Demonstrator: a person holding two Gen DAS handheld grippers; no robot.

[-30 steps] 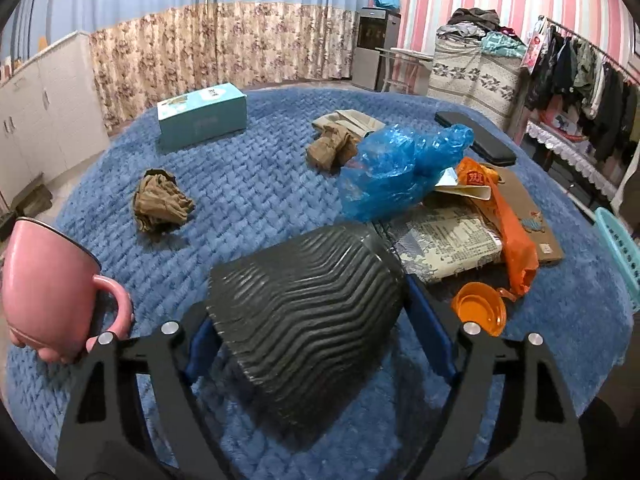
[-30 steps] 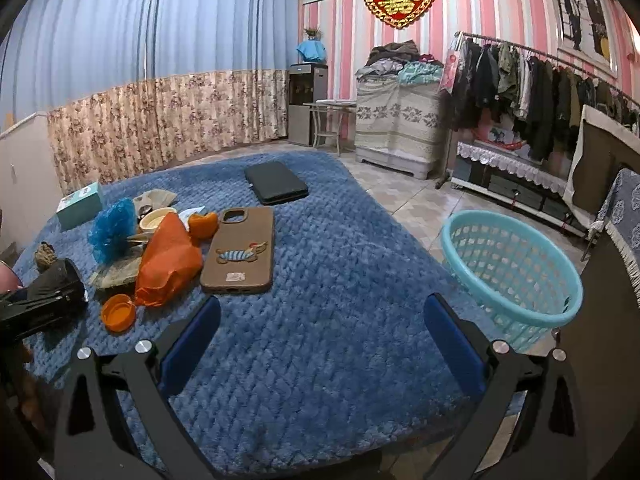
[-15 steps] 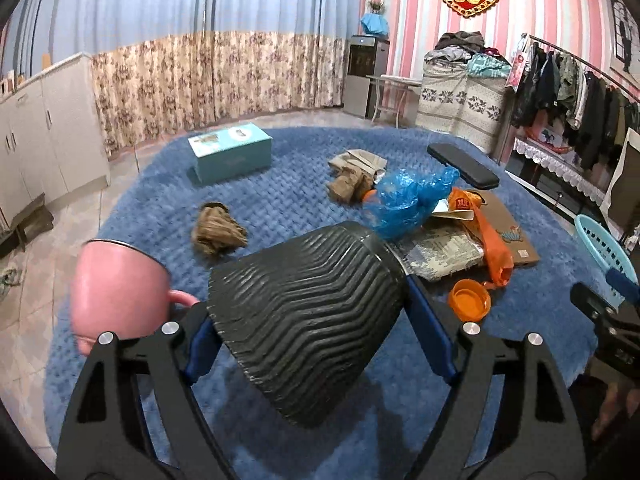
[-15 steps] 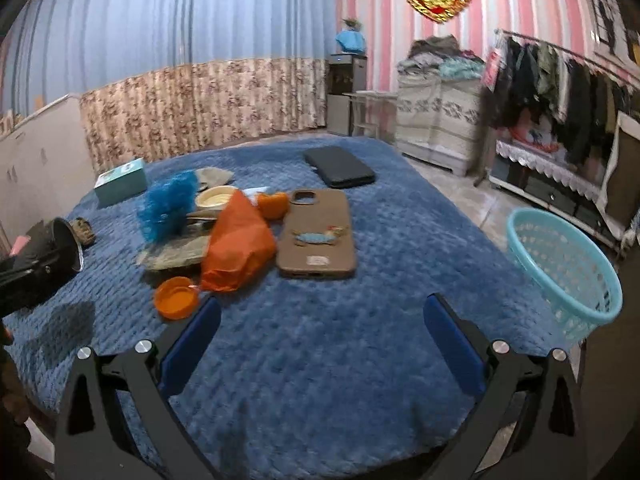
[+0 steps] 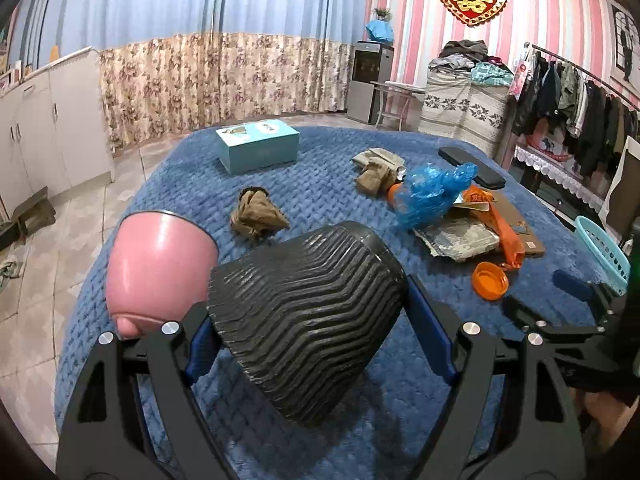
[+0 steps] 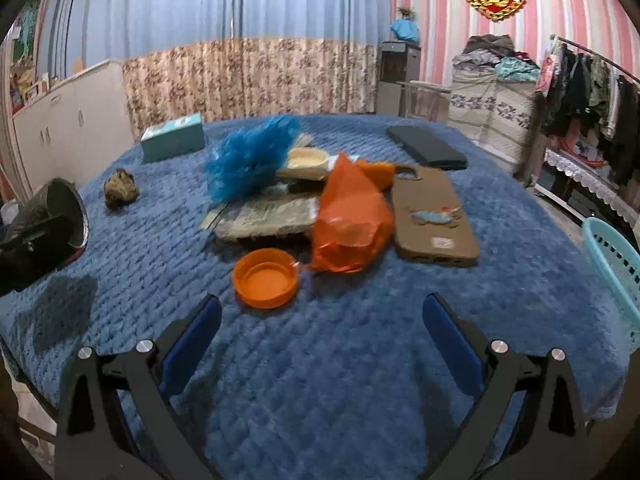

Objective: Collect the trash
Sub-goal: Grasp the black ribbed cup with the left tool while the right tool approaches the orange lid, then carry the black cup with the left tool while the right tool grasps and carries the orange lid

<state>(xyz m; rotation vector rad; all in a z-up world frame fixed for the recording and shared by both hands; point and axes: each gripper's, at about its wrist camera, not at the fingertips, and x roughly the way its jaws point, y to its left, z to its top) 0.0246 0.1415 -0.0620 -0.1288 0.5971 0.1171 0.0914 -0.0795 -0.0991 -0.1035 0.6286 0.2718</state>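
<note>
R hand-held gripper (image 6: 322, 332) nearer orange lid (image 6: 266, 278), jaws wide | L view only: pink mug (image 5: 158, 272) | L hand-held gripper (image 5: 308, 334) holds ribbed bin (image 5: 304, 320)

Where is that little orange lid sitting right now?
In the right wrist view, the orange lid lies open side up on the blue blanket, just left of the orange bag.

Two plastic bags (image 6: 250, 158), one orange lid (image 6: 266, 278).

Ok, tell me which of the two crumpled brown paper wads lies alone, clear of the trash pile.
The wad nearest the pink mug. It sits by itself on bare blanket, while the other wad lies against the blue bag at the pile's edge.
</note>
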